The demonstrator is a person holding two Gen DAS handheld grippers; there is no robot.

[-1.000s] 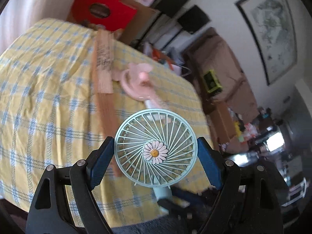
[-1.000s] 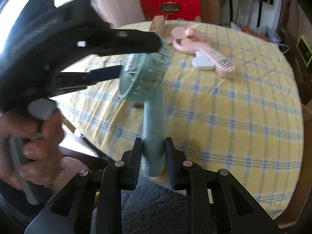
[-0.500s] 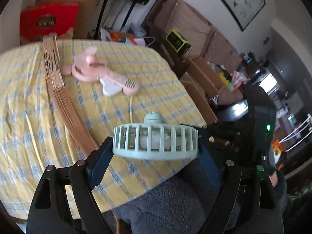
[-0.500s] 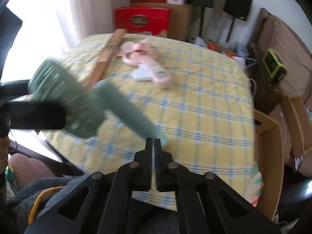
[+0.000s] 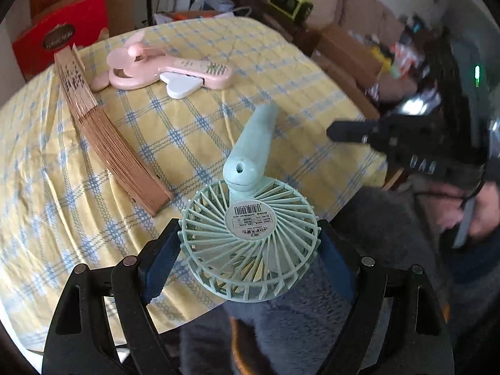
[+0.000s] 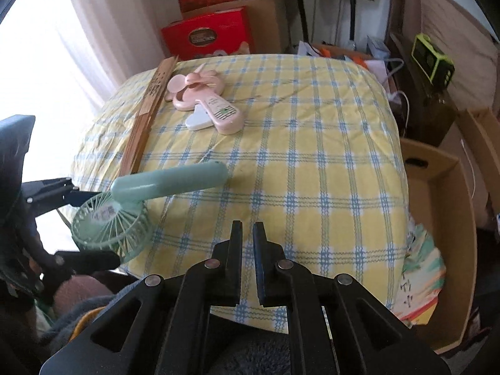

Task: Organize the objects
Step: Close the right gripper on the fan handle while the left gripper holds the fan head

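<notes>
My left gripper (image 5: 248, 243) is shut on the round head of a mint green handheld fan (image 5: 250, 234), held over the near edge of the table. Its back label faces the camera and its handle (image 5: 256, 137) points away over the cloth. The fan also shows in the right wrist view (image 6: 131, 200). My right gripper (image 6: 247, 234) is nearly shut and empty, apart from the fan, above the near edge of the yellow checked tablecloth (image 6: 297, 156). It also shows in the left wrist view (image 5: 337, 131).
A pink handheld fan (image 5: 165, 68) with a white heart piece (image 5: 182, 86) lies at the far side of the table. A folded wooden fan (image 5: 106, 131) lies along the left. Red boxes (image 6: 206, 34) stand behind; cardboard boxes (image 6: 443, 206) stand to the right.
The right gripper has let go of the green fan's handle and drawn back. The left gripper has turned the fan over, so its back faces the camera and its handle points away.
</notes>
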